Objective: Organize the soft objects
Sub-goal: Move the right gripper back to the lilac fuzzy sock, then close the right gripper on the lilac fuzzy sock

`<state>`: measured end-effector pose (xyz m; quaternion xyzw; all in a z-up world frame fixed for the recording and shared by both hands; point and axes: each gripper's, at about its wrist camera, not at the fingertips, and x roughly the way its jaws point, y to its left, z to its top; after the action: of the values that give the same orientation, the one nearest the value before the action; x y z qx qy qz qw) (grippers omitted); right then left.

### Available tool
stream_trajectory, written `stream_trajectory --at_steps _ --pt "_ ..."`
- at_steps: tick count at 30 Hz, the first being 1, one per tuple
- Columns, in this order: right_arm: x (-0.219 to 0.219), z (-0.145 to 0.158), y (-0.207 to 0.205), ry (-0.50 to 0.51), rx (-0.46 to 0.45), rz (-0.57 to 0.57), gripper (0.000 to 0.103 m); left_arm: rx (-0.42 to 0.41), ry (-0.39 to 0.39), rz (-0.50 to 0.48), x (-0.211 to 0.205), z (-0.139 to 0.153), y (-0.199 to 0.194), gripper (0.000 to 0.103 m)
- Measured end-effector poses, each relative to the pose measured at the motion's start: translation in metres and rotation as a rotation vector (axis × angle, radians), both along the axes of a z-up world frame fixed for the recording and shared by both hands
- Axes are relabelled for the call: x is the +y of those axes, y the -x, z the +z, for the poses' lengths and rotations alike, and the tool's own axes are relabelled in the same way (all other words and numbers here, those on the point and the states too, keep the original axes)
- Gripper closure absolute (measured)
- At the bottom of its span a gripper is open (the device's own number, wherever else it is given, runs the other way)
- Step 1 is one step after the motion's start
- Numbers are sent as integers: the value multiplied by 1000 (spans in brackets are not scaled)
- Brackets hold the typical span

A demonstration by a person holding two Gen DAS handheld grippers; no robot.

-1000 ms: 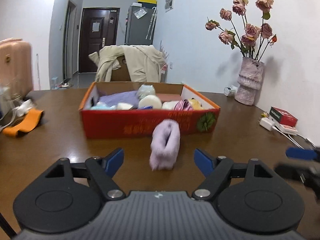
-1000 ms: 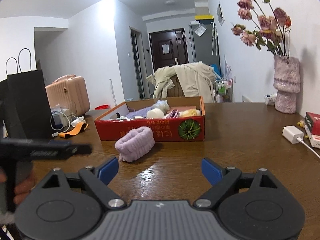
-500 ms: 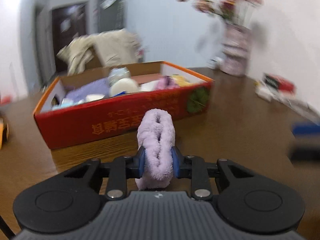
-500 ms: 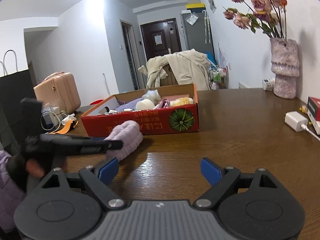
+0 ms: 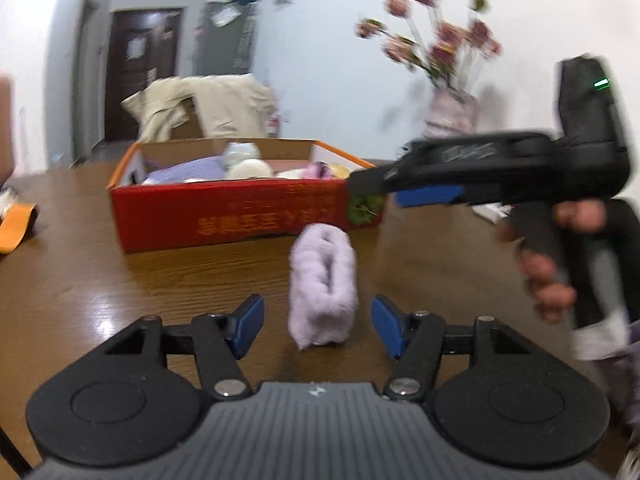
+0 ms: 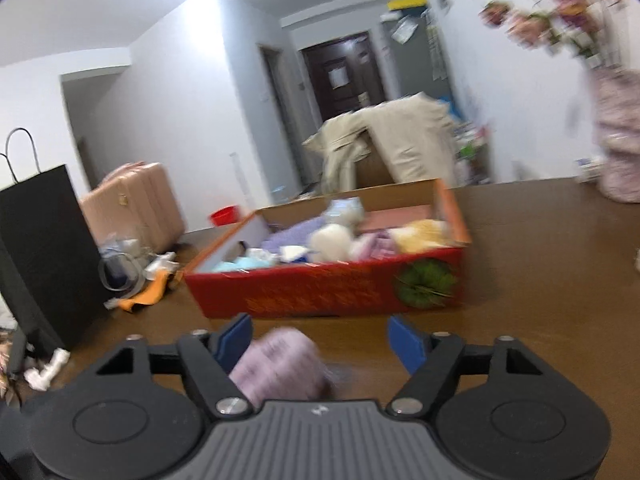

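A red cardboard box (image 5: 244, 216) with an orange rim sits on a dark wooden table (image 5: 80, 280). Its top is open and it is packed with soft things: a lilac cloth (image 5: 188, 170) at its left side, a cream ball (image 5: 250, 168) near the middle with a pale plush toy (image 5: 240, 152) just behind it, a pink striped piece (image 5: 318, 170) and a yellow plush (image 6: 424, 234) toward the right end, and light blue fabric (image 6: 236, 264) in the near left corner.

In front of the box, close to its right end, a rolled lilac fluffy towel (image 5: 323, 286) lies on the table, apart from the box wall. The left gripper (image 5: 318, 326) is spread wide, its blue pads either side of the towel's near end without touching it. The right gripper (image 6: 320, 340) is also spread wide; the blurred towel (image 6: 280, 364) shows low between its fingers, against the left pad. From the left wrist view, the right gripper (image 5: 424, 196) reaches in from the right, above the box's right corner.

An orange strap (image 5: 16, 224) lies left of the box. A vase of pink flowers (image 5: 452, 116) stands behind the box's right end.
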<state>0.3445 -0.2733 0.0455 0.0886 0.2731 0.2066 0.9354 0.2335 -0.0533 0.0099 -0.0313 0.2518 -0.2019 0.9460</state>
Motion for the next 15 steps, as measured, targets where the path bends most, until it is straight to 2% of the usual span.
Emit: stream_trajectory --at_steps 4,6,7,9,13,15 --pt "26 -15 -46 56 133 42 39 149 157 49 21 0 -10 45" --pt "32 -26 -56 45 211 64 59 209 225 54 27 -5 -13 47" --pt "32 -29 -52 31 214 77 84 223 240 55 30 -6 -14 47" --pt "26 -26 -34 18 167 54 85 239 254 51 32 -9 -13 47" --pt "-2 -22 30 -12 -15 1 83 253 286 12 28 -10 -10 46" --pt "-16 -30 60 7 -30 -33 80 257 293 -19 22 -11 -7 44"
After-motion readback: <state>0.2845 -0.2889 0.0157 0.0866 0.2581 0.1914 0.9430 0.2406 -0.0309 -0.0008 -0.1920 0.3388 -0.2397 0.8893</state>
